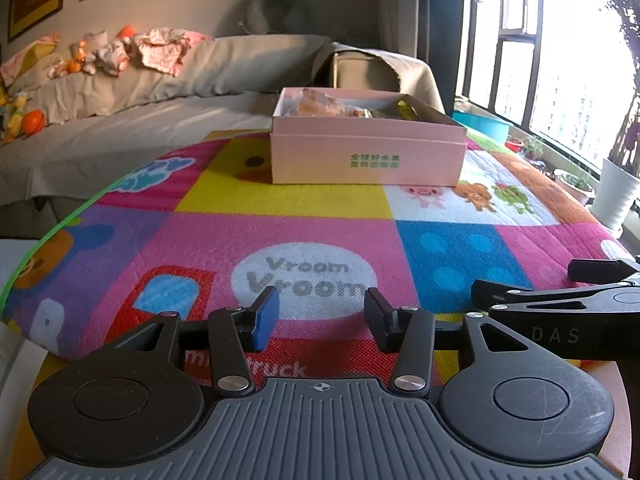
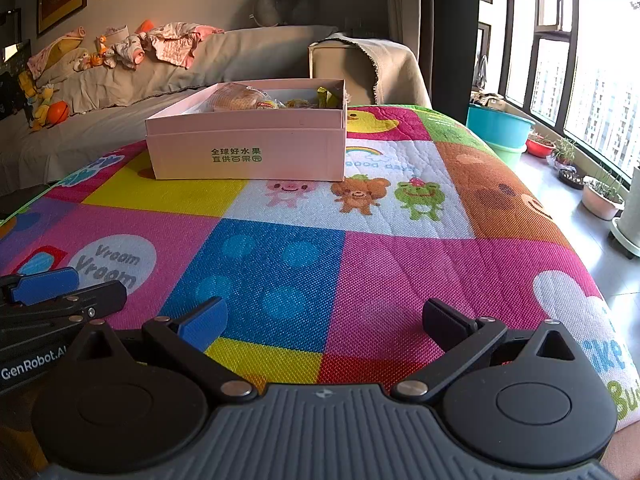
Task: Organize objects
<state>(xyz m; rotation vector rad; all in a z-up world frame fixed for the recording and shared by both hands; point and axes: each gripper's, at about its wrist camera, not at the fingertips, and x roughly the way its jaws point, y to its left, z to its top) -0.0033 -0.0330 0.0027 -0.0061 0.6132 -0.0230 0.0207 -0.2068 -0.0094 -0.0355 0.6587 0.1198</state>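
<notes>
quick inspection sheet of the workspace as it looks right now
surface: colourful quilted cartoon play mat, flat.
job's things: open pink cardboard box at the mat's far side, wrapped snacks inside.
clutter: nothing seen on the mat.
grippers: left gripper and right gripper both have open, empty jaws, low over the near edge.
cables: nothing seen.
surroundings: grey sofa with clothes and toys, teal plastic basin, potted plants by the window.

Both views are taken low over the near edge of the play mat (image 1: 280,232), angled down and facing the far sofa (image 2: 240,56). The left view is set beside the right one, whose gripper (image 1: 560,300) enters at its right edge. The pink box (image 2: 248,144), mat and window (image 2: 560,60) are shared
</notes>
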